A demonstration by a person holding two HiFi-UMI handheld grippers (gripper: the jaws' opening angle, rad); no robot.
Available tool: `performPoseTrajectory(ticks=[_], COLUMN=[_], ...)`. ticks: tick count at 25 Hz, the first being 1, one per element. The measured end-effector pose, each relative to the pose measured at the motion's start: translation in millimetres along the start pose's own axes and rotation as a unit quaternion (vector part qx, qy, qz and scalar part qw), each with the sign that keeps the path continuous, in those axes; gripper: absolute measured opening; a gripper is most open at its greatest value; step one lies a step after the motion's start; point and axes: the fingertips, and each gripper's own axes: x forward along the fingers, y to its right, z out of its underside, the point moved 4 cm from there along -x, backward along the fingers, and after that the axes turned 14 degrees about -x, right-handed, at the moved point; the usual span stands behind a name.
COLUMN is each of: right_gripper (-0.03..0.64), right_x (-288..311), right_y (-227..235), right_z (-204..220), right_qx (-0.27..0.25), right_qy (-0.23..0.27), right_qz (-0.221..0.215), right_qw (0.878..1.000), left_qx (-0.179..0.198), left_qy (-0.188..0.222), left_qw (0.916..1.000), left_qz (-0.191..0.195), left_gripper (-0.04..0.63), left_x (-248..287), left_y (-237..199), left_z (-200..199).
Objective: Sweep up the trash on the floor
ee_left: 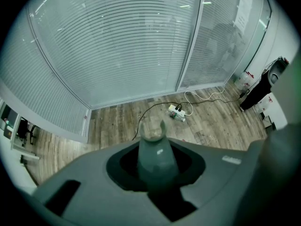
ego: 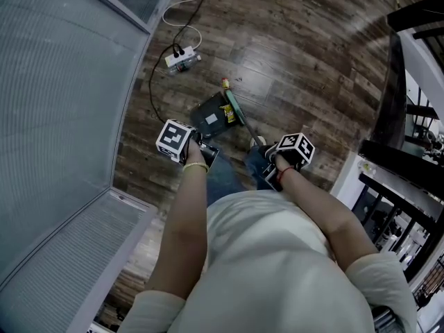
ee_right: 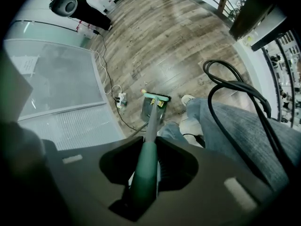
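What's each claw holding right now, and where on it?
Left claw: dark grey plastic dustpan, near its handle's forked top. Right claw: green-headed broom, by the stick's green grip.

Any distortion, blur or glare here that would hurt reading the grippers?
Head view: fisheye bends the glass partition and the wooden floor; a pale glare streak crosses it upper right. Left gripper view: dark vignette; the dustpan handle between the jaws is soft, the power strip beyond is sharp. Right gripper view: same vignette; the broom handle blurs up close, the broom head is sharper.
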Motion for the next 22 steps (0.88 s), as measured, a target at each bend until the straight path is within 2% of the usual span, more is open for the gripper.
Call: performPoseTrajectory(ticks=[8, 14, 18, 22], right_gripper=[0.095, 0.095, 0.096, 0.095], right_x=[6.7, 8.7, 10.6, 12.4], right_y=[-17.5, -19.1, -18.7, -18.0], right_z=[10.9, 15.4, 16.6, 17.7], right_qx=[-0.031, -0.027, -0.028, -0.028], right_qy=[-0.024, -0.029, -0.028, -0.028], right_qz=[-0.013, -0.013, -0.016, -0.018], right_qw=[0.999, 0.999, 0.999, 0.999], left_qx=[0.03, 0.097, 0.148, 0.179], left_qy=[-0.009, -0.008, -0.011, -0.013], left_qw=[0.9995, 0.9952, 0.9889, 0.9838], left_qz=[0.001, 0.0, -0.006, -0.003], left_gripper=[0.083, 0.081, 0.083, 0.083], left_x=[-1.2, -0.2, 2.2, 2.6], left_y=[-5.9, -8.5, -8.4, -8.5], left_z=[-4.1, -3.6, -3.0, -3.4])
